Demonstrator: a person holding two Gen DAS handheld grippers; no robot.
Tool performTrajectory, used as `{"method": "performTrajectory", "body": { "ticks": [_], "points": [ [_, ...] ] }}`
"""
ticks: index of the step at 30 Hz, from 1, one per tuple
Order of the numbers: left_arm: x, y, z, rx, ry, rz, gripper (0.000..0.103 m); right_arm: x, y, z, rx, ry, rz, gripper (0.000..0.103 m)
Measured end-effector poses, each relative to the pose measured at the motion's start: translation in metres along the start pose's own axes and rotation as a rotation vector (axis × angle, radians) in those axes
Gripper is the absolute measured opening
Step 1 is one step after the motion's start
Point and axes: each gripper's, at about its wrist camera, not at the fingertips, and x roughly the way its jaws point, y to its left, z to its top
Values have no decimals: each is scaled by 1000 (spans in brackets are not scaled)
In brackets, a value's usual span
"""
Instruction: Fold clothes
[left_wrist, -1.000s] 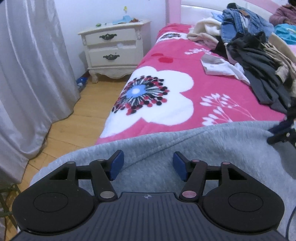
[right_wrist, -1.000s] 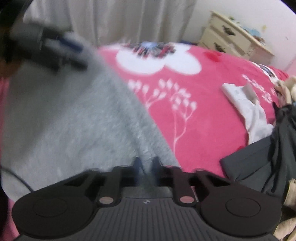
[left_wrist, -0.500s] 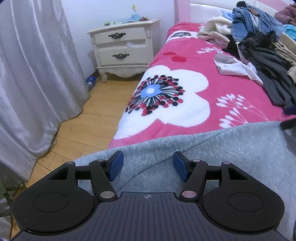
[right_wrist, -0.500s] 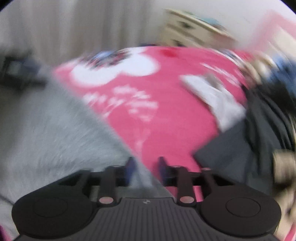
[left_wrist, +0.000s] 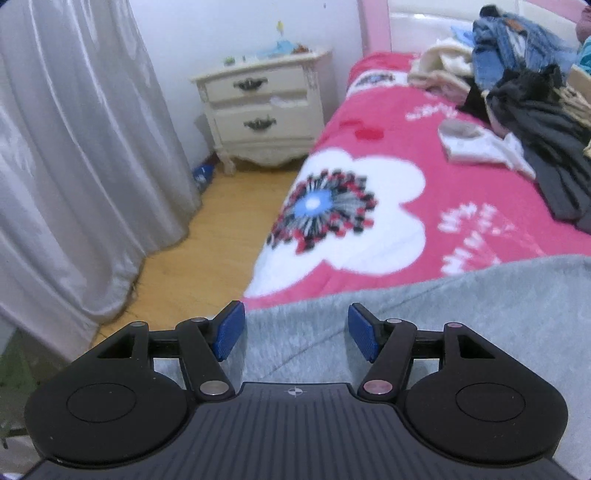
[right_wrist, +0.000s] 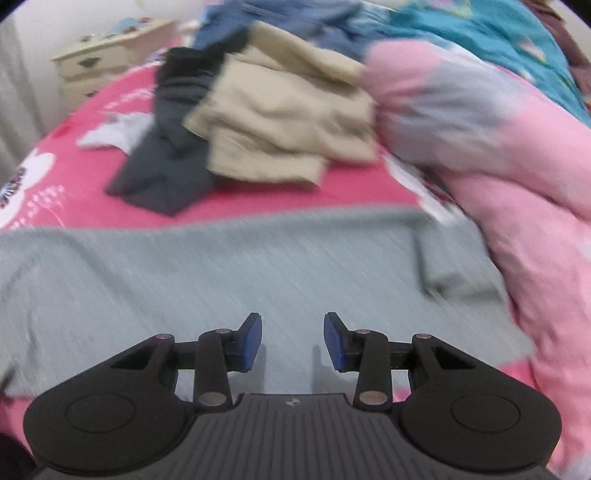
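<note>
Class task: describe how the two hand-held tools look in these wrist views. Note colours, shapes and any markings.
The left tool and the right tool look alike. Each has a black ribbed body bearing a small round crosshair mark, two round black discs at the sides, and black linkage arms with metal pivot pins. The fingers end in blue textured pads. No sleeve or cable shows.

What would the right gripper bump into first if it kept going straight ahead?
Most likely the grey garment spread on the bed just ahead of the right gripper, whose jaws are open with nothing between them. The picture is blurred, so depth is uncertain.
</note>
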Motion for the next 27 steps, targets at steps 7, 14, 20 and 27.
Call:
{"method": "performTrajectory", "body": {
  "ticks": [7, 14, 20, 27],
  "points": [
    [-32, -50, 16, 31, -38, -143, 62, 33, -26, -13, 2, 22, -22, 40],
    [-31, -142, 14, 141, 45, -301, 62, 80, -12, 19, -119, -68, 73, 39],
    [-20, -195, 0, 314, 72, -278, 62, 119, 56, 45, -290, -128, 321, 38],
    [0, -183, 1, 252, 156, -303, 72, 165, -58, 78, -121, -96, 129, 39]
  ]
}}
